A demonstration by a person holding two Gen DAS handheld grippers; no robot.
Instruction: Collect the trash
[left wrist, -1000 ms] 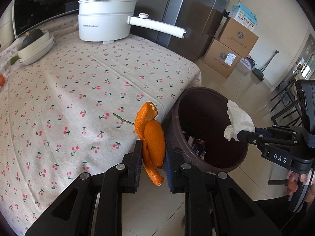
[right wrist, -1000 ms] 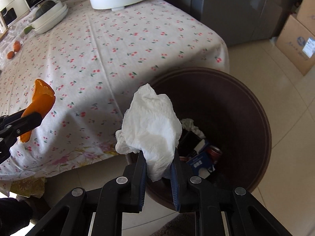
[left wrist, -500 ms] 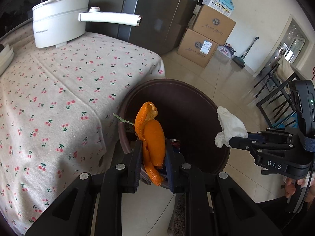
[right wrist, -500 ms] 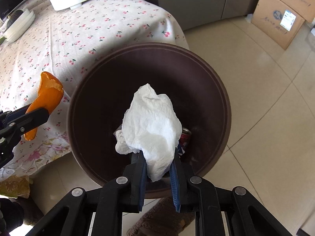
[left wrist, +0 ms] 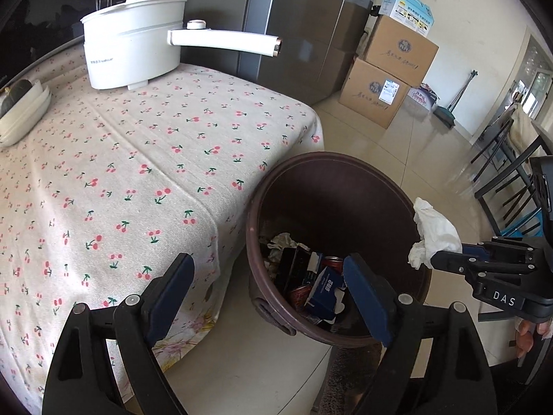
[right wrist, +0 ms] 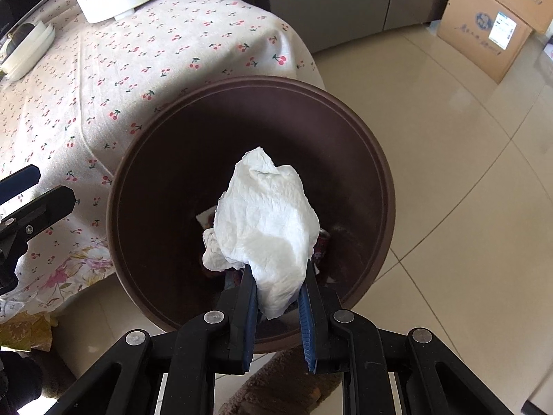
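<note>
Crumpled white paper tissue [right wrist: 268, 214] sits clenched in right gripper [right wrist: 279, 306] jaws above round brown plastic bin [right wrist: 380, 186]; left gripper [left wrist: 268, 287] jaws are released

Bin [right wrist: 376, 159] contents perhaps tissue-hidden [right wrist: 266, 221]

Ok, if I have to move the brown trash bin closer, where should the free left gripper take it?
Grip the brown trash bin by its thin rim on the table side, coming from above with the open left gripper. One jaw goes inside the wall, one outside.
</note>
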